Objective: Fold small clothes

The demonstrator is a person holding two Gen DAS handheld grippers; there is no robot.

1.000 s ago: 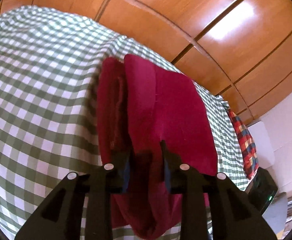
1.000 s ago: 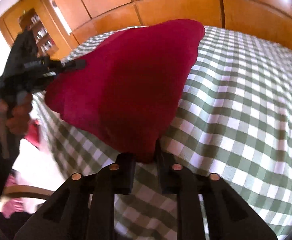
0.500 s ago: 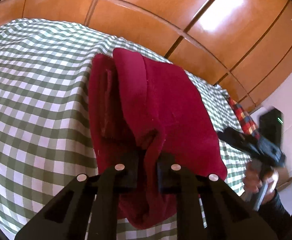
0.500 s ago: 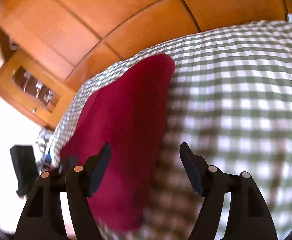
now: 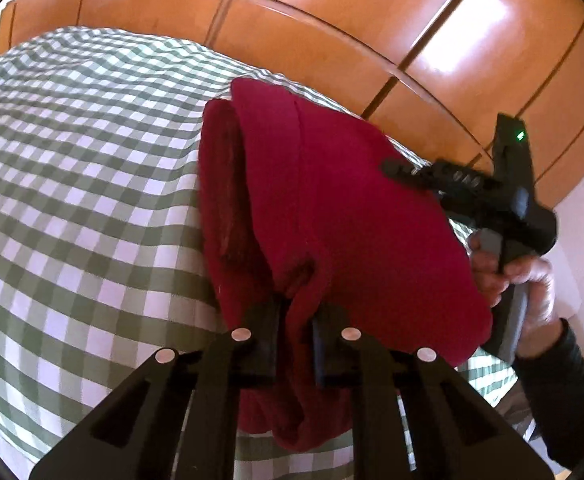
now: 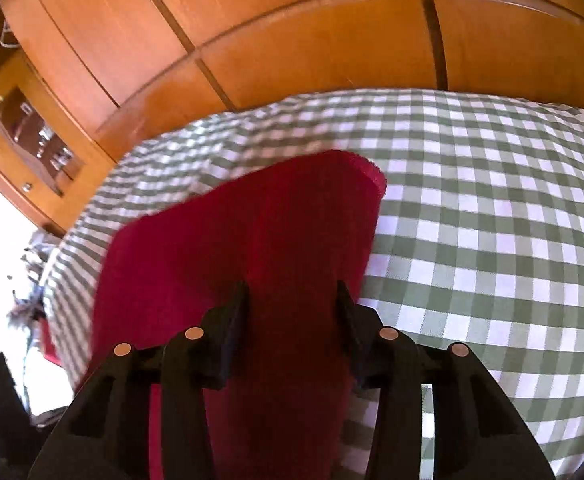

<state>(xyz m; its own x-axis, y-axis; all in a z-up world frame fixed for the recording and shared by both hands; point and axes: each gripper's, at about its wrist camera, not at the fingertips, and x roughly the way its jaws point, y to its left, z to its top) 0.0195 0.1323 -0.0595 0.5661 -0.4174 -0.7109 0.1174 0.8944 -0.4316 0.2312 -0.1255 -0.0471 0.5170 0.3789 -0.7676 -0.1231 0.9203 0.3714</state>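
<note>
Having let go its corner and swung back over the red garment on the checked bed, the right claw is closing around cloth while the left claw stays clamped on a bunched fold, so another fold looks imminent.

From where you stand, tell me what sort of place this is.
Most likely a room in a home. A green-and-white checked cloth covers the work surface where a red garment lies, glossy wooden panelled doors stand behind it, and a glass-fronted wooden cabinet sits to the side.
</note>
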